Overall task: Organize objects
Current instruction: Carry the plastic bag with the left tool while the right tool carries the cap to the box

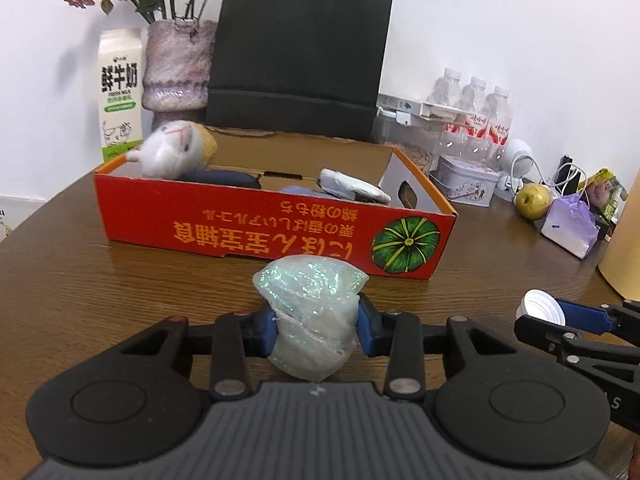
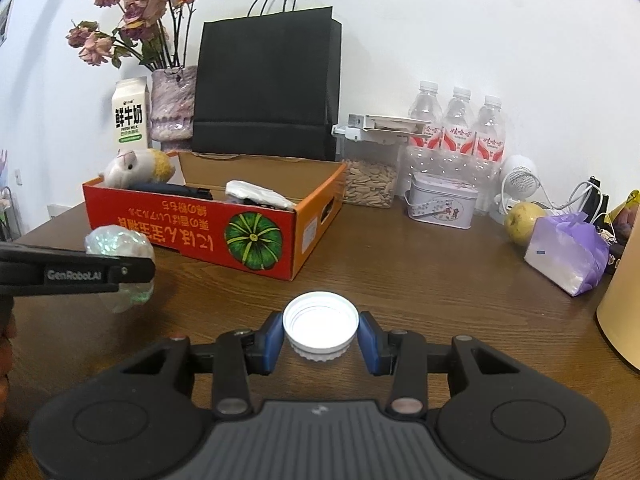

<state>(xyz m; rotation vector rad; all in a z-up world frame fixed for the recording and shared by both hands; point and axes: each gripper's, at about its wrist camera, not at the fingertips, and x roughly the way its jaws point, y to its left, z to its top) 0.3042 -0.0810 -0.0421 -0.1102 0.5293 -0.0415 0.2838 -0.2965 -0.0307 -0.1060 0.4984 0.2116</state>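
The left gripper (image 1: pixel 318 326) is clamped on a glittery plastic bundle (image 1: pixel 312 312), held just in front of the red cardboard box (image 1: pixel 276 224) and above the wooden table (image 1: pixel 100 280). The right gripper (image 2: pixel 320 338) grips a white bottle cap (image 2: pixel 320 324), open side up, also in front of the box, towards its pumpkin-printed corner.

Inside the box lie a plush hamster (image 1: pixel 176 150) at the left end, a dark flat item and a white wrapped item (image 1: pixel 354 186). Behind the box stand a milk carton (image 1: pixel 120 92), a vase of dried roses (image 1: pixel 176 68) and a black paper bag (image 1: pixel 298 50). To the right of the box are water bottles (image 2: pixel 458 128), a jar of seeds (image 2: pixel 370 184), a small tin (image 2: pixel 440 202), a pear (image 2: pixel 522 220) and a purple bag (image 2: pixel 568 248). Nothing stands between either gripper and the box's near wall.
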